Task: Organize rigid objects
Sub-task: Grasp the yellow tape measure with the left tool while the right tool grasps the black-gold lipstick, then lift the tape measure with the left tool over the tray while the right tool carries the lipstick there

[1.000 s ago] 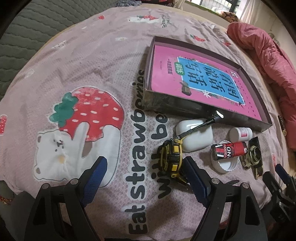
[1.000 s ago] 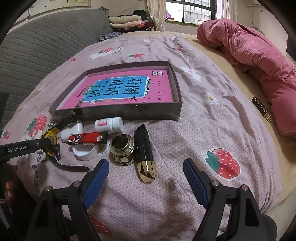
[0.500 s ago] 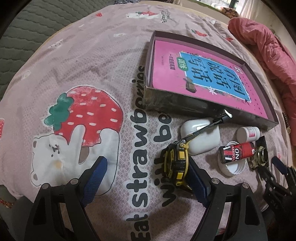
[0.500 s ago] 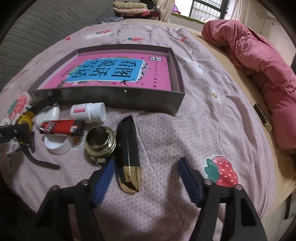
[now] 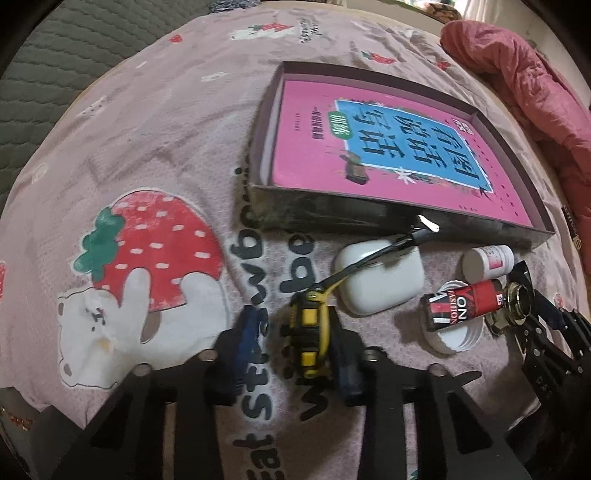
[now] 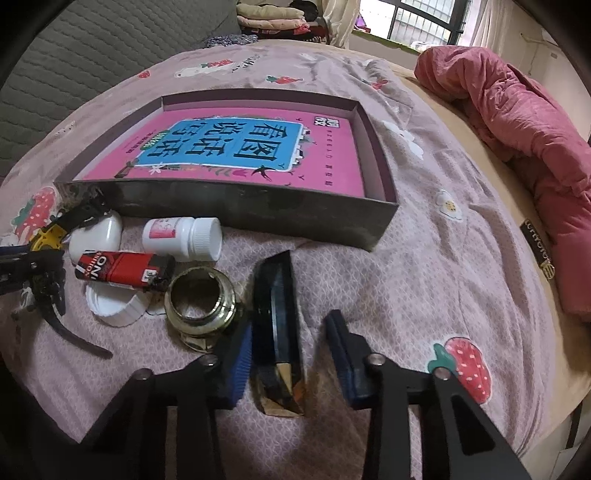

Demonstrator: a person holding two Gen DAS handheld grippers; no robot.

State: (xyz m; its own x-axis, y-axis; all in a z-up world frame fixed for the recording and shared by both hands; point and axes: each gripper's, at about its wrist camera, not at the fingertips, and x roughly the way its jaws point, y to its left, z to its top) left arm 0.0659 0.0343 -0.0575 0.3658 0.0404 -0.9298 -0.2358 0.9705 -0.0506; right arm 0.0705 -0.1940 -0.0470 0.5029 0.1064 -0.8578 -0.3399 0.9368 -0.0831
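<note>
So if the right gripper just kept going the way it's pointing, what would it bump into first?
Most likely the black faceted piece with the gold tip. It already lies between the closing jaws of the right gripper, so the gripper would meet it before the bedsheet underneath. Whether the pads touch it yet is hard to tell.

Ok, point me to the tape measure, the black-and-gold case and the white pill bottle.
tape measure (image 5: 309,341), left wrist view, yellow body.
black-and-gold case (image 6: 279,314), right wrist view, dark upper face.
white pill bottle (image 6: 183,238), right wrist view, side wall.

A bed (image 6: 424,258) with a strawberry-print sheet; grey quilted headboard (image 6: 92,55), red quilt (image 6: 517,129), barred window (image 6: 424,18) letting in daylight.
</note>
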